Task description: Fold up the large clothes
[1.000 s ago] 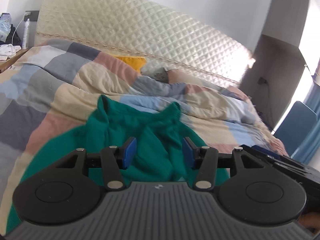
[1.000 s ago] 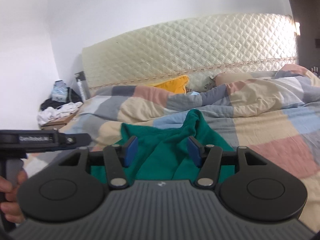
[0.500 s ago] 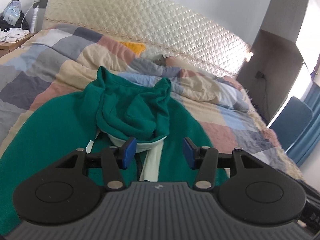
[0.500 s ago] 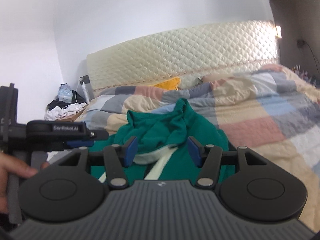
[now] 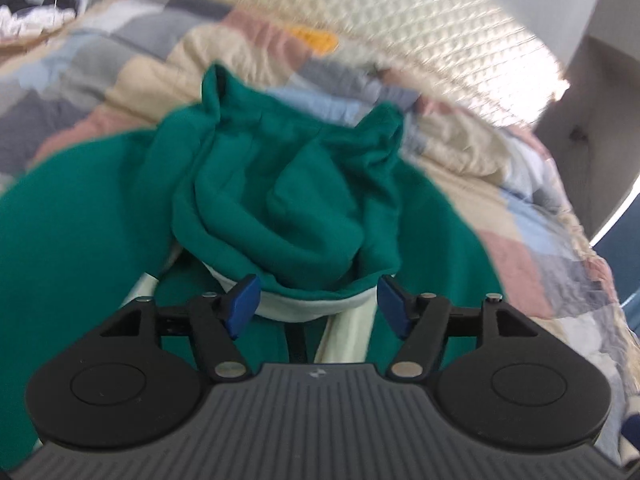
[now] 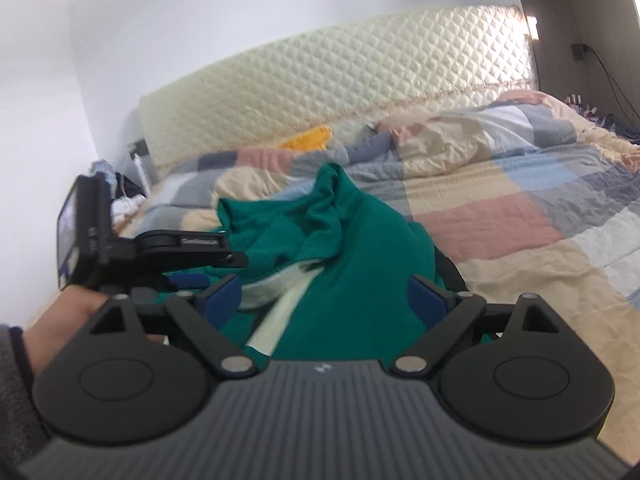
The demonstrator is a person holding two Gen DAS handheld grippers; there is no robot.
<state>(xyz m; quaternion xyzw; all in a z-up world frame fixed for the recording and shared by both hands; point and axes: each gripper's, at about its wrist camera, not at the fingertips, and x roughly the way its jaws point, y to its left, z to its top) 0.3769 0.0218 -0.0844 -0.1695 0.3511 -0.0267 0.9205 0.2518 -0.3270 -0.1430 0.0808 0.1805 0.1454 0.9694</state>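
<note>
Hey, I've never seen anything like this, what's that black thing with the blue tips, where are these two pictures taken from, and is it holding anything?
Each picture comes from a camera mounted on a hand-held two-finger clamp, looking forward along its fingers. The black body with blue pads is the clamp itself: the left gripper in one view, the right gripper in the other. Both are open and hold nothing. Ahead lies a green hoodie, hood bunched, on a patchwork quilt covering a bed. The right view also shows the person's left hand carrying the other clamp.
</note>
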